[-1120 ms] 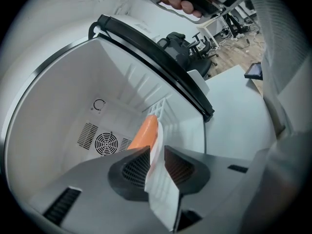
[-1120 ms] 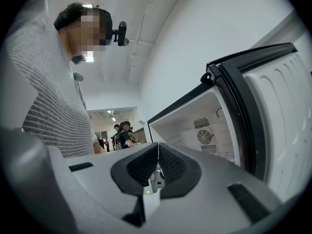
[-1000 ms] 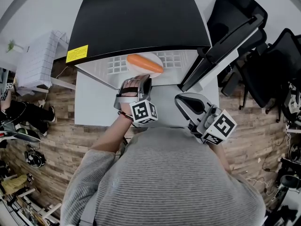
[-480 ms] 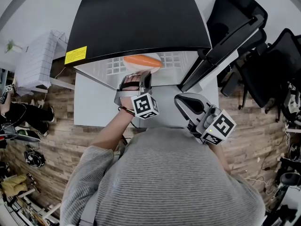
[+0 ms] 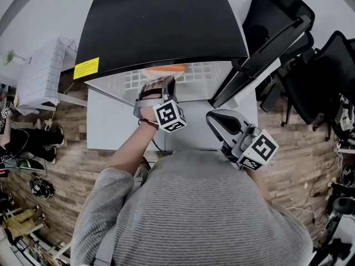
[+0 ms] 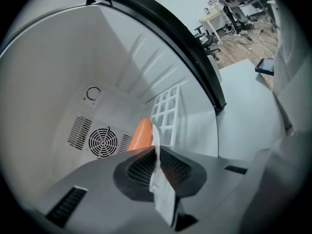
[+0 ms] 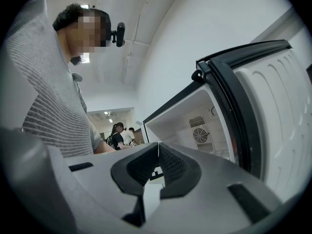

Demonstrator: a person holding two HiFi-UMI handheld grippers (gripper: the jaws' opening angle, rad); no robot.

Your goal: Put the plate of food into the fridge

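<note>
Fridge [image 5: 161, 21] door [image 7: 273, 111] swung wide to the rt. L tongs [image 5: 166, 83], jaws just closed onto plate [image 6: 163, 199] rim, hold it w/ carrot [image 6: 140, 135] inside, over grid shelf [image 5: 208, 71], under top edge. R tongs [image 7: 157, 152] jaws together, nothing in them, near door.

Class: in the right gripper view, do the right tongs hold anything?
No, the grey right tongs meet with nothing between them.

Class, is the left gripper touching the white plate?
Touching: the left gripper view shows the left gripper, jaws just closing, pinching the plate by its rim.
</note>
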